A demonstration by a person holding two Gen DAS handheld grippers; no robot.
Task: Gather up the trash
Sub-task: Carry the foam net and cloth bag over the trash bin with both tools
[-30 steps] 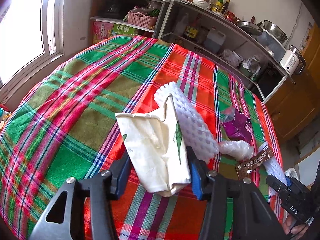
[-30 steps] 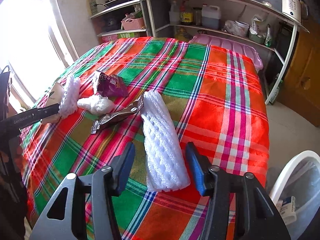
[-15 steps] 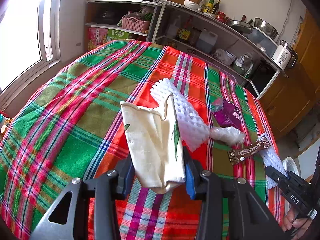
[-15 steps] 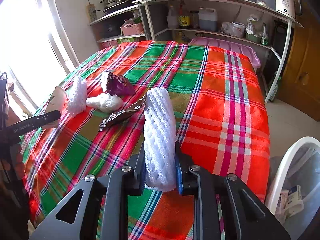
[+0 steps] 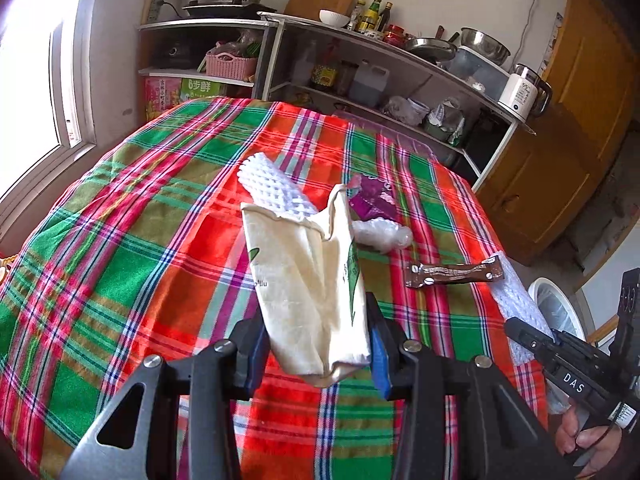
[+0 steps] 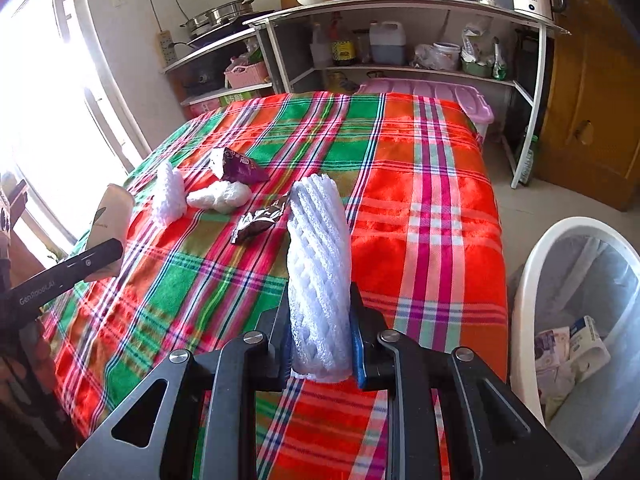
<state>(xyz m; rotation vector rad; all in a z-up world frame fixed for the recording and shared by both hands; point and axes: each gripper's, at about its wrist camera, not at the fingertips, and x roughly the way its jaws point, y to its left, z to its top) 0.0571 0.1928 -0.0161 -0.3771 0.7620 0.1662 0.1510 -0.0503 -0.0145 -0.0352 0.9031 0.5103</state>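
My left gripper [image 5: 318, 344] is shut on a crushed cream paper cup [image 5: 308, 280], lifted off the plaid tablecloth [image 5: 140, 272]. My right gripper [image 6: 320, 344] is shut on a white foam net sleeve [image 6: 320, 264], also raised above the cloth. Still lying on the table are another white foam net [image 5: 272, 188], a purple snack wrapper [image 5: 370, 200], a crumpled clear plastic wad [image 5: 382, 234] and a brown wrapper [image 5: 454, 274]. The right wrist view shows the same pieces: foam net [image 6: 170, 196], purple wrapper [image 6: 240, 168], plastic wad [image 6: 220, 198], brown wrapper [image 6: 260, 222].
A white trash bin [image 6: 576, 320] with paper inside stands on the floor right of the table. Shelves [image 6: 400, 40] with bottles, pots and a kettle line the far wall. A pink lidded box [image 6: 440, 96] sits behind the table. A window is at the left.
Both grippers closed on their items and lifted them: the left raised the paper cup, the right clamped and raised the foam net. Both views drew back and up from the table.
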